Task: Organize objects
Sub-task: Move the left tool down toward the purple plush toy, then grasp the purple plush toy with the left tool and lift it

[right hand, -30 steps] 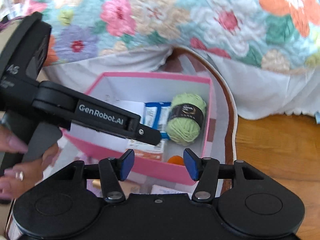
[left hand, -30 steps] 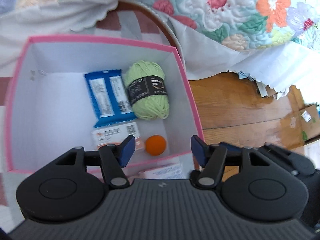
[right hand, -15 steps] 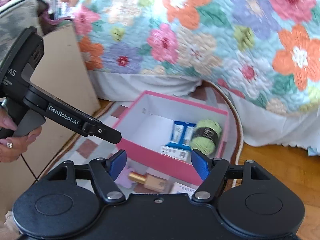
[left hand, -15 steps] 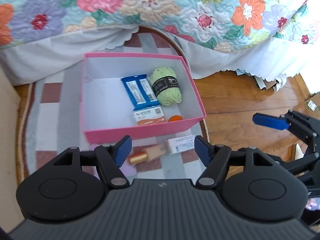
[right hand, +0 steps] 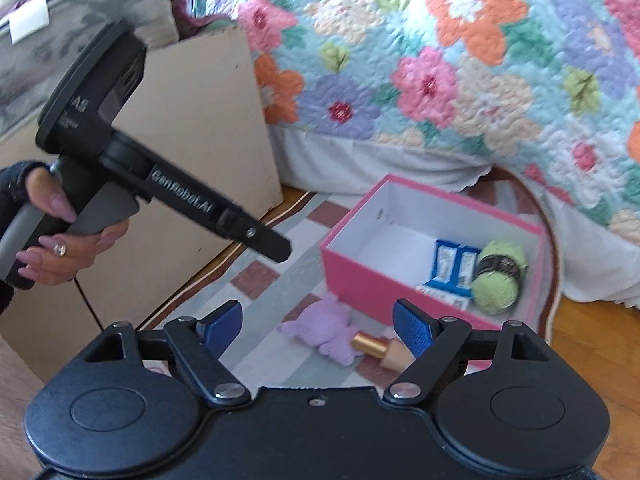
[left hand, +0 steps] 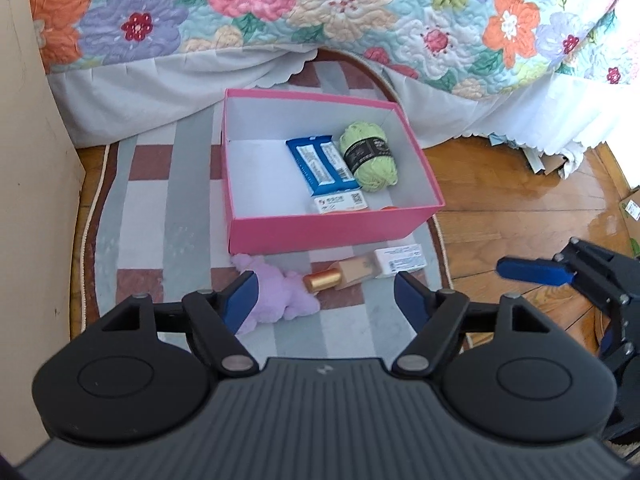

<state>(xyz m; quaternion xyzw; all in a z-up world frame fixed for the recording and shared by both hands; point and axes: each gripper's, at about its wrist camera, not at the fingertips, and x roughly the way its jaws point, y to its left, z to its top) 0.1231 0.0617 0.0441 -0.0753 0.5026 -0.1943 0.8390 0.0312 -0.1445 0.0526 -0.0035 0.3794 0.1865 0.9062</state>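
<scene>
A pink box stands on a checked rug. It holds a blue packet, a green yarn ball, a white-and-orange packet and an orange ball, mostly hidden behind the front wall. In front of the box lie a purple plush toy, a gold-capped bottle and a small white box. My left gripper is open and empty, high above the toy. My right gripper is open and empty, raised above the rug.
A flowered quilt hangs off the bed behind the box. A beige panel stands at the left. Bare wood floor lies to the right, with cardboard scraps near the bed skirt.
Both grippers have pulled up and back from the box, so the whole rug and the items in front of the box now show. Both stay open and empty.
</scene>
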